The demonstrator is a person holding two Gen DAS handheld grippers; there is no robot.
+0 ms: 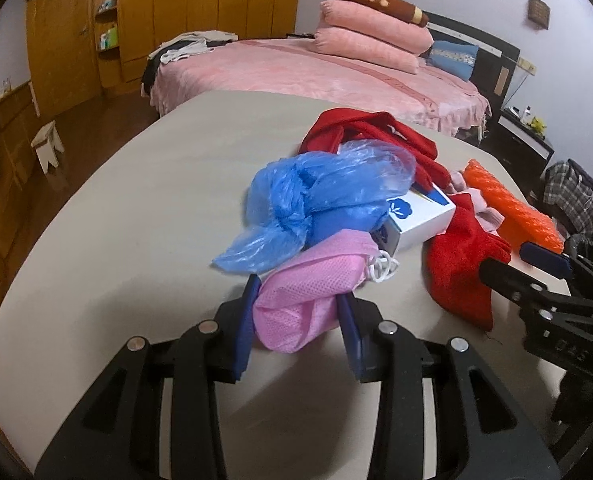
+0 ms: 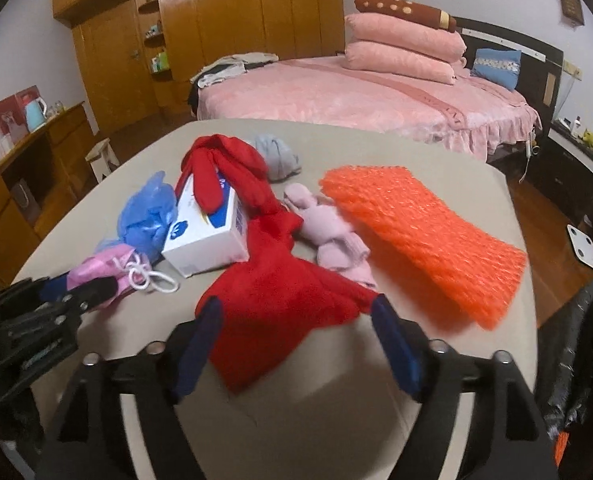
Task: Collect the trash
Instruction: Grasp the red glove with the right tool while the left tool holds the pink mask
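On the beige table (image 1: 136, 208) lies a pile: a crumpled pink face mask (image 1: 308, 300), a blue plastic bag (image 1: 320, 196), a white and blue box (image 1: 420, 216), red cloth (image 1: 460, 264) and an orange mesh sheet (image 1: 512, 208). My left gripper (image 1: 298, 300) is shut on the pink mask, one pad on each side. My right gripper (image 2: 296, 312) is open, its fingers straddling the near corner of the red cloth (image 2: 272, 304). The mask (image 2: 100, 272), box (image 2: 208, 232), blue bag (image 2: 148, 212) and orange mesh (image 2: 420, 236) also show in the right wrist view.
Pink socks (image 2: 332, 236) and a grey cloth (image 2: 276, 156) lie among the pile. A black-lined trash bin (image 2: 576, 356) stands at the table's right. Behind is a pink bed (image 2: 356, 96), a wooden wardrobe (image 2: 216, 20) and a small stool (image 2: 102, 158).
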